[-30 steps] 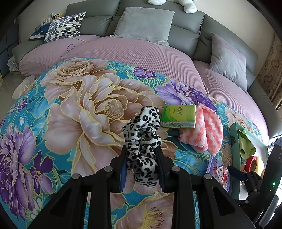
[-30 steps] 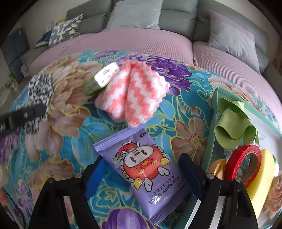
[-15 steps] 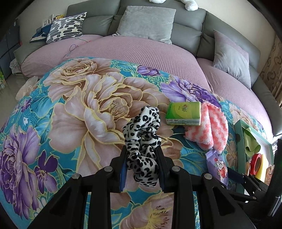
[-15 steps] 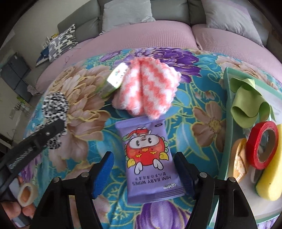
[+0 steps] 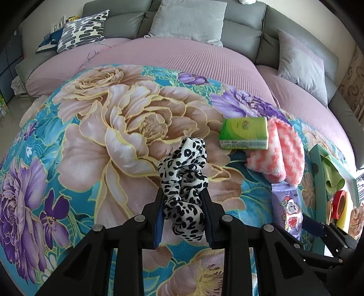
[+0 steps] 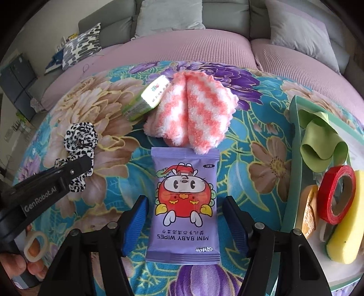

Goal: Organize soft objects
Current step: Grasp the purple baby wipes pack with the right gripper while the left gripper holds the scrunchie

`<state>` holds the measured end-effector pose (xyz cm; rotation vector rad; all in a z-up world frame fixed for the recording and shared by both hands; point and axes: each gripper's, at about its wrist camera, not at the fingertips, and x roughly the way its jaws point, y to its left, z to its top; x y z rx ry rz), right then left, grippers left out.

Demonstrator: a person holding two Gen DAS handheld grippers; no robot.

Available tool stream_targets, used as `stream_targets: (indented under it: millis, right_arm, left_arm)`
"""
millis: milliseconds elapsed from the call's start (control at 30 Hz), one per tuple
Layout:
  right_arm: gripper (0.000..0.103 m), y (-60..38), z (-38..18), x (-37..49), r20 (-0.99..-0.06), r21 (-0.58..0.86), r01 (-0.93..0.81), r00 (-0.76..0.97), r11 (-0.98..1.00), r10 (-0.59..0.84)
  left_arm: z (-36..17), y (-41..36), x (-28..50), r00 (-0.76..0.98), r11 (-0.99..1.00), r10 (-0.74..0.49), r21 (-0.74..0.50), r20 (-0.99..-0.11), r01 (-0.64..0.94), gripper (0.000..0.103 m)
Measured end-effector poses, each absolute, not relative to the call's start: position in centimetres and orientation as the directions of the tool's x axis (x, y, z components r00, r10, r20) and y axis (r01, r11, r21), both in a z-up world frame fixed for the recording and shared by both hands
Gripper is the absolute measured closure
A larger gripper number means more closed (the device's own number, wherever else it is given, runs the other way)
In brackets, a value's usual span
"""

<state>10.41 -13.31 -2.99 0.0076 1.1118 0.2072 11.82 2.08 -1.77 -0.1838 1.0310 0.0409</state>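
Left tool (image 5: pixel 183 214) clenched on a leopard-print scrunchie (image 5: pixel 184 179), raised above the floral cloth (image 5: pixel 102 136). Right tool (image 6: pixel 184 218) spread wide, its 2 fingers (image 6: pixel 136 216) flanking a purple baby-wipes pack (image 6: pixel 184 205) lying flat. Beyond the pack: a pink-and-white fuzzy cloth (image 6: pixel 195 111) touching a green tissue pack (image 6: pixel 147 98); a teal tray (image 6: pixel 293 145) at right.

A home living room — grey sectional sofa (image 5: pixel 241 25) with cushions (image 5: pixel 186 20), floral cloth (image 5: pixel 91 127) spread out.
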Motion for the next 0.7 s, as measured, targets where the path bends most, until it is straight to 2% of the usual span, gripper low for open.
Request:
stream_targets:
  millis: [200, 700]
  right_arm:
    - [0.046, -13.8, -2.9, 10.4, -0.887, 0.102, -0.147, 0.434, 0.984, 0.157]
    - [0.052, -14.7, -2.6, 10.1, -0.877, 0.135, -0.151, 0.442, 0.979, 0.189]
  left_arm:
    - [-2.7, 2.3, 12.4, 0.496, 0.98, -0.064, -0.148, -0.866, -0.131, 0.072]
    - [-2.8, 1.9, 12.6, 0.493, 0.984, -0.049, -0.127, -0.869, -0.126, 0.072]
